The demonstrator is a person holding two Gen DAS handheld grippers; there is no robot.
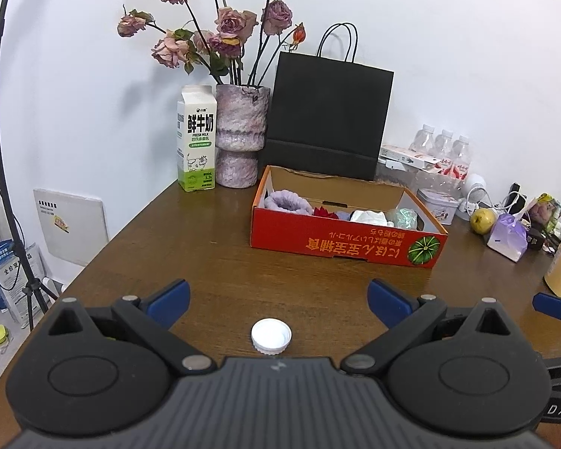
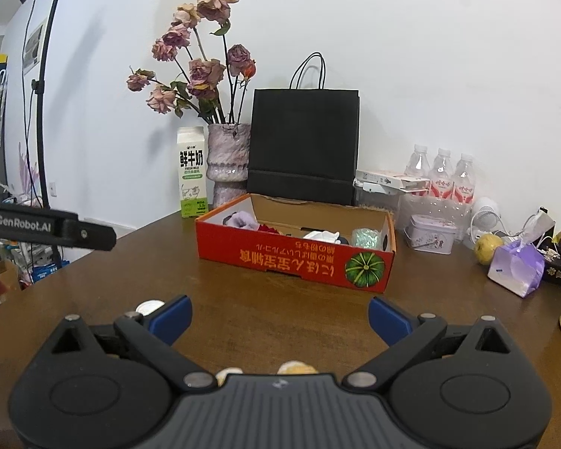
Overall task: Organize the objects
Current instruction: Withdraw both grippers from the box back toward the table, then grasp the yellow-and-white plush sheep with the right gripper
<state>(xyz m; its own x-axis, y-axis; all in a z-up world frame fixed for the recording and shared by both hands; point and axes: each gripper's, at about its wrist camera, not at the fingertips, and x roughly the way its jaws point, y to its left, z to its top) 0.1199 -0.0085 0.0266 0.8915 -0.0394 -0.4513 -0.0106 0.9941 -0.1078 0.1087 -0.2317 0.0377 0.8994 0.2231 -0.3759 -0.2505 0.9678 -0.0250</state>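
I see both hand-held grippers, left (image 1: 278, 299) and right (image 2: 279, 318), released above the surface (image 1: 213, 247), a cap (image 1: 271, 335) between the left's fingers.

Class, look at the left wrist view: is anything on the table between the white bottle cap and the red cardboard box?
Nothing visible. Bare tabletop lies between the white bottle cap and the red cardboard box; the left gripper is open around the cap.

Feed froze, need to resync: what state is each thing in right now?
left gripper: open, empty
right gripper: open, empty
white bottle cap: loose on table, between left gripper's fingers, ungripped
red box: open-topped, holding several items
milk carton: upright, closed
black paper bag: standing
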